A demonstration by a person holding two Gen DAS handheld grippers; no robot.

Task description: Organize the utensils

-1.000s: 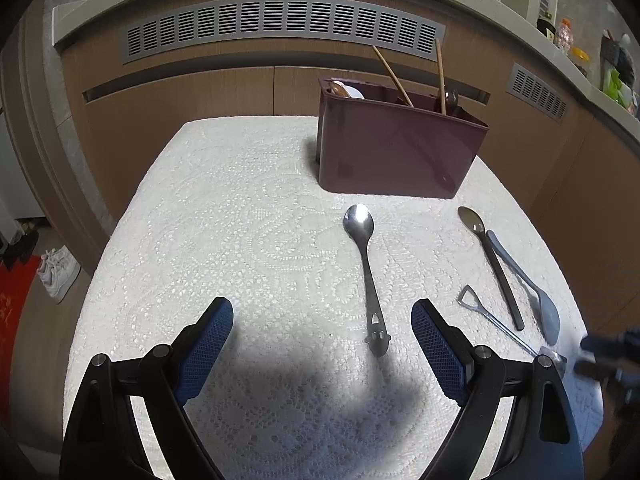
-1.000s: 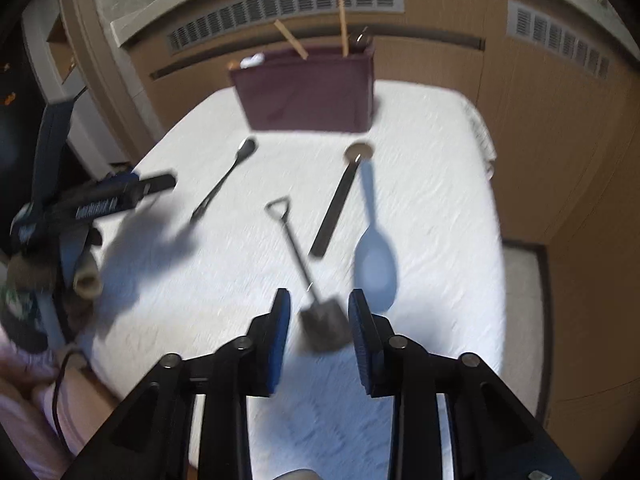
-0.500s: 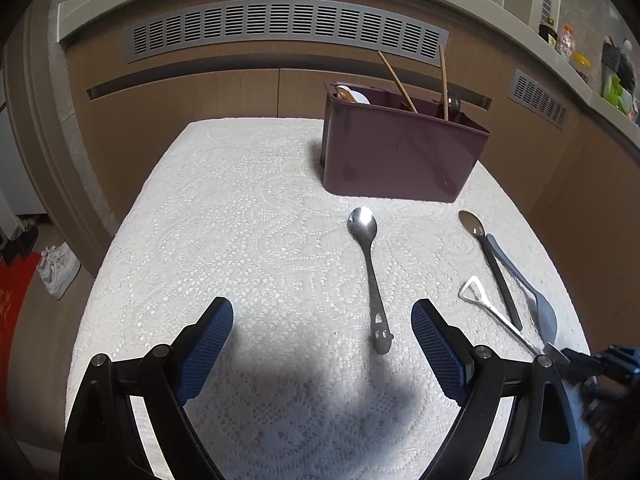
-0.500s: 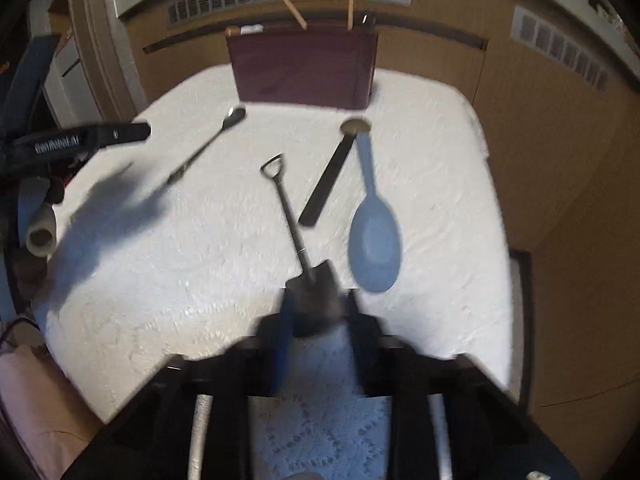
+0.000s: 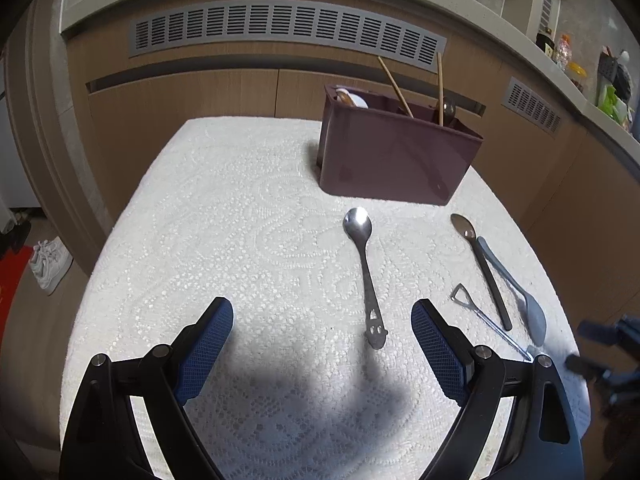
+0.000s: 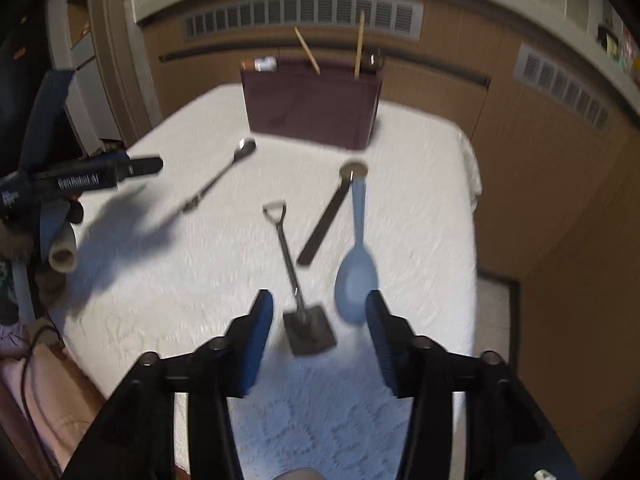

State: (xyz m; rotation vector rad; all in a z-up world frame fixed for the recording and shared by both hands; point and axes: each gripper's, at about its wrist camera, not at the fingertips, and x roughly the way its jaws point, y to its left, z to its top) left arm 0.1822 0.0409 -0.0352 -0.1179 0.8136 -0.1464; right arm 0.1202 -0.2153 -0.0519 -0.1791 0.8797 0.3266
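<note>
A maroon utensil holder (image 5: 396, 156) stands at the far side of the white lace-covered table (image 5: 240, 220), with chopsticks (image 5: 394, 86) and other utensils in it; it also shows in the right wrist view (image 6: 312, 108). On the cloth lie a silver spoon (image 5: 366, 272), a dark-handled spoon (image 5: 482, 268), a blue-grey spoon (image 6: 356, 256) and a small shovel-shaped utensil (image 6: 298, 284). My left gripper (image 5: 322, 344) is open and empty, near the silver spoon's handle. My right gripper (image 6: 320, 336) is open, its fingers either side of the shovel's blade and the blue spoon's bowl.
Wooden cabinets with grey vents (image 5: 280, 32) run behind the table. The table's right edge (image 6: 474, 208) drops to the floor. Shoes (image 5: 50, 264) lie on the floor at left. The left gripper (image 6: 80, 178) shows at the left of the right wrist view.
My right gripper was narrow around the shovel's blade and has opened wide, and the shovel lies on the cloth. The left gripper has barely moved.
</note>
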